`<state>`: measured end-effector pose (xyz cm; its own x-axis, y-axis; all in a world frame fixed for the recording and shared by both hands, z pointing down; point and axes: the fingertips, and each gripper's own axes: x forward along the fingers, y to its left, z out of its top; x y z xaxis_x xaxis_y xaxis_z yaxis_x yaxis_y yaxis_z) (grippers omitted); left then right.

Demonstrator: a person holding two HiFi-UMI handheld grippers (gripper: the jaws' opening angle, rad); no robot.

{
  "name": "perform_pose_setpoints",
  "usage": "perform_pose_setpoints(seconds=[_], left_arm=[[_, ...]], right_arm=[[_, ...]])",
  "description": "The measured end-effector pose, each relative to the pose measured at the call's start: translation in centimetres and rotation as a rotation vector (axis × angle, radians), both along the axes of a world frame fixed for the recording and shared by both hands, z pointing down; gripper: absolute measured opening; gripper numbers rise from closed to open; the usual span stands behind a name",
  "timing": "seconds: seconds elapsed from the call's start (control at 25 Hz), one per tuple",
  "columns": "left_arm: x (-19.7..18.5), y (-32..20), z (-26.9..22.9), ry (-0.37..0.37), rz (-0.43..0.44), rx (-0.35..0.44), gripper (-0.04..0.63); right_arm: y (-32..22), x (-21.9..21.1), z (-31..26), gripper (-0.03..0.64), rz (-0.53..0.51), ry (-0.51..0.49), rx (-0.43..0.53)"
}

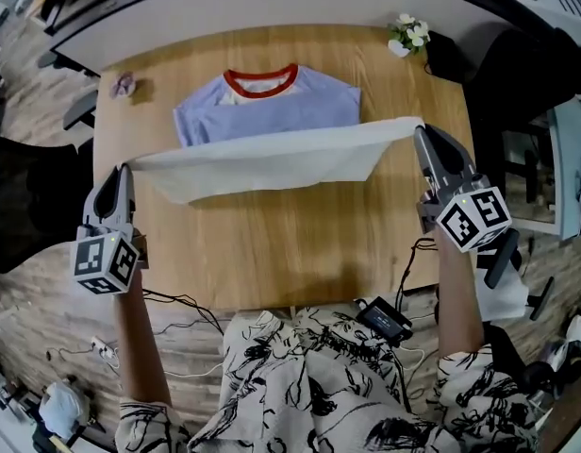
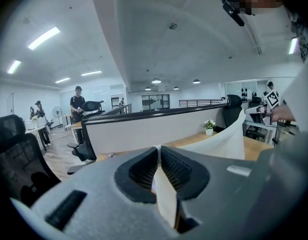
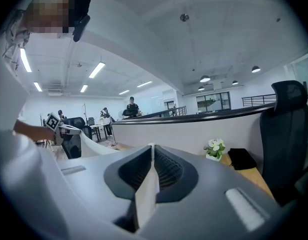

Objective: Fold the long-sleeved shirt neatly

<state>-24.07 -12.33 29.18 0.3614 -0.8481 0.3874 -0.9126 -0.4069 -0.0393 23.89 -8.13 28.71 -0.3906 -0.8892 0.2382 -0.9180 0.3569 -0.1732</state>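
Head view: pale lilac long-sleeved shirt with red ribbed collar [image 1: 272, 111] lies in the upper middle of the frame on the light wooden table [image 1: 300, 253], collar toward the far edge. The chest section is flat on the wood. The bottom hem is lifted off the table and pulled into a taut band across frame centre, white inner side showing. A loose white flap hangs from the band down to the tabletop, widest at centre-left.

Grip: left gripper [image 1: 127, 170] at left of frame, jaws closed on the left hem corner. In the left gripper view a strip of white cloth is pinched between the 2 ribbed black pads [image 2: 144, 171], and the fabric runs off to the right of that frame. The right gripper [image 1: 420, 132] at right of frame is likewise clamped on the right hem corner, with a white fold sandwiched between its pads [image 3: 166, 171]. The right end of the band sits higher in frame than the left. The 2 grippers are well apart, 1 near each side edge of the table.

Also on the table: a small white flower pot [image 1: 408, 34] at upper right with a black pouch [image 1: 448, 57] just beside it, and a small purple-grey crumpled item [image 1: 124, 85] at upper left. None touches the shirt.
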Motion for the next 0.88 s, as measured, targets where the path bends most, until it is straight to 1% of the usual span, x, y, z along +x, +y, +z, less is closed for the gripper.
perform_pose_setpoints(seconds=[0.24, 0.44, 0.88], left_arm=[[0.3, -4.8, 3.2, 0.017, 0.064, -0.037, 0.031], [0.0, -7.7, 6.3, 0.036, 0.060, -0.062, 0.031], [0.1, -14.2, 11.0, 0.009, 0.085, -0.110, 0.031]], right_arm=[[-3.8, 0.5, 3.3, 0.029, 0.062, 0.001, -0.053], [-6.4, 0.2, 6.0, 0.028, 0.082, 0.019, -0.078], [-12.6, 0.4, 10.0, 0.028, 0.110, 0.041, -0.123]])
